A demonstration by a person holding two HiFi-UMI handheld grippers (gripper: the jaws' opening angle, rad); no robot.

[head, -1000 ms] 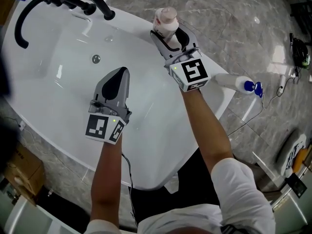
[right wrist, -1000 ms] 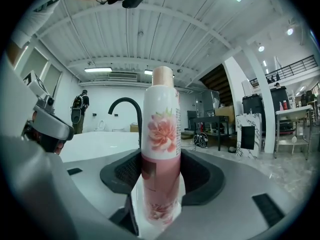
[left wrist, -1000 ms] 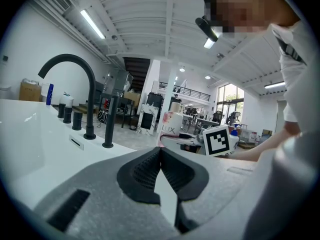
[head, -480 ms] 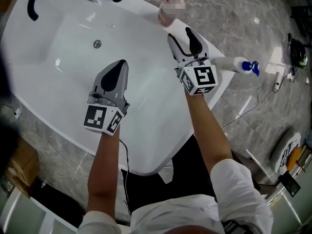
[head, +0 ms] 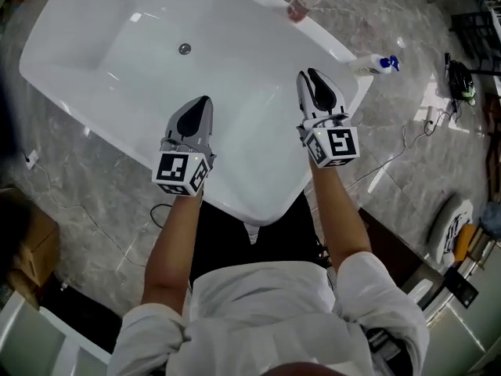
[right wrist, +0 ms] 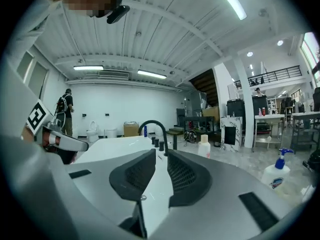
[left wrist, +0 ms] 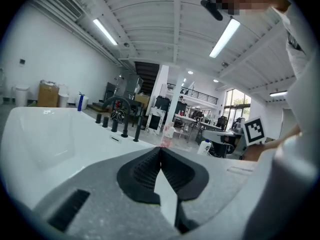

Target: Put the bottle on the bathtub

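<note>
The pink bottle (head: 304, 1) stands upright on the far right rim of the white bathtub (head: 250, 159), free of both grippers. It shows small in the right gripper view, bottle (right wrist: 203, 147), and in the left gripper view, bottle (left wrist: 166, 138). My right gripper (head: 317, 78) hovers over the tub's near right part, well short of the bottle. Its jaws stand a narrow gap apart with nothing between them, right gripper (right wrist: 161, 156). My left gripper (head: 197, 106) hangs over the tub's near middle, jaws pressed together and empty, left gripper (left wrist: 160, 151).
A white spray bottle (head: 376, 63) with a blue head lies at the tub's right corner. A black faucet (right wrist: 155, 129) rises at the far end of the tub. Cables and gear lie on the marble floor at right. A cardboard box (head: 31, 257) sits at left.
The right gripper let go of the pink bottle and drew back toward me. The bottle stays on the rim. The view has pulled back, so the whole tub shows.
</note>
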